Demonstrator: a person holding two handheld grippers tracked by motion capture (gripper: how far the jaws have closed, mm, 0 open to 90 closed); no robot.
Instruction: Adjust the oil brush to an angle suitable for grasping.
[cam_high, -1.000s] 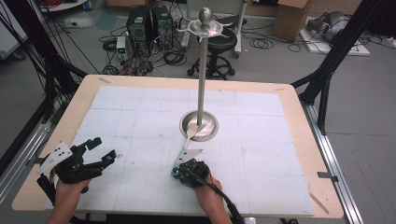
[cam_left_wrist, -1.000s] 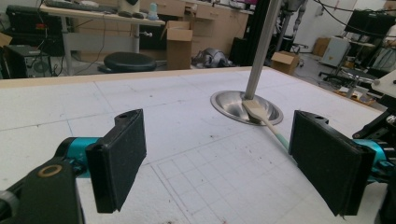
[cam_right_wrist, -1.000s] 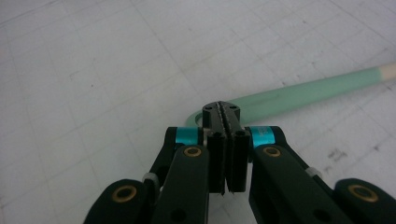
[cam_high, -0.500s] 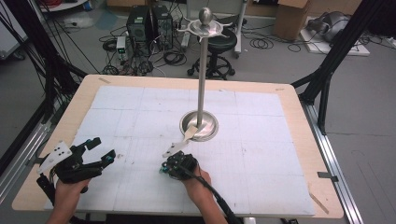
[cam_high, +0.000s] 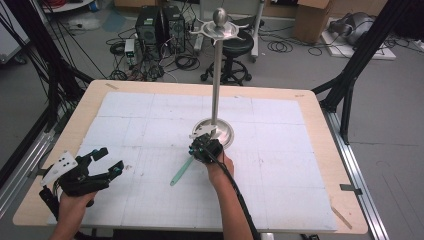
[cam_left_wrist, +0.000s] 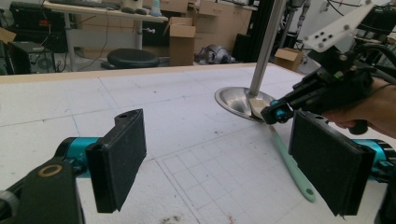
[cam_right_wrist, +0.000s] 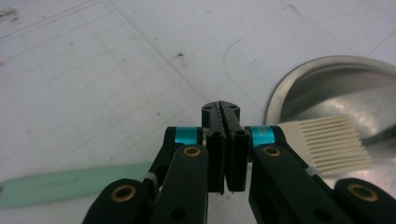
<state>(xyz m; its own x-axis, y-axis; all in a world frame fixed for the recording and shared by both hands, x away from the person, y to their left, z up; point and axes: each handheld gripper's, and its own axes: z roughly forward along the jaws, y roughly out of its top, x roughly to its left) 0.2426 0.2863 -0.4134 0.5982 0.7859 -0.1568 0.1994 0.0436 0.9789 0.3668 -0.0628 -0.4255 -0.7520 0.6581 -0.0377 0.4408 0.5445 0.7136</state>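
Observation:
A brush with a pale green handle (cam_high: 181, 171) lies on the white mat, and its cream bristles (cam_right_wrist: 327, 144) rest on the rim of a metal stand's round base (cam_high: 226, 134). My right gripper (cam_high: 199, 141) is shut and lies low across the brush's neck, with its tips (cam_right_wrist: 222, 108) pointing past it. The pads meet with nothing between them. From the left gripper view, the right gripper's tip (cam_left_wrist: 275, 114) sits at the brush (cam_left_wrist: 292, 168) beside the base (cam_left_wrist: 236, 98). My left gripper (cam_high: 111, 161) is open and empty near the front left, its pads (cam_left_wrist: 119, 158) wide apart.
The stand's tall pole (cam_high: 216, 75) rises from the base to a hooked top with a ball (cam_high: 220, 17). The wooden table's edge (cam_high: 320, 115) frames the gridded mat. Cables, computer cases and a stool stand on the floor beyond.
My right hand has moved away from me toward the stand's base, and the brush's green handle now shows behind it. The left gripper has stayed put.

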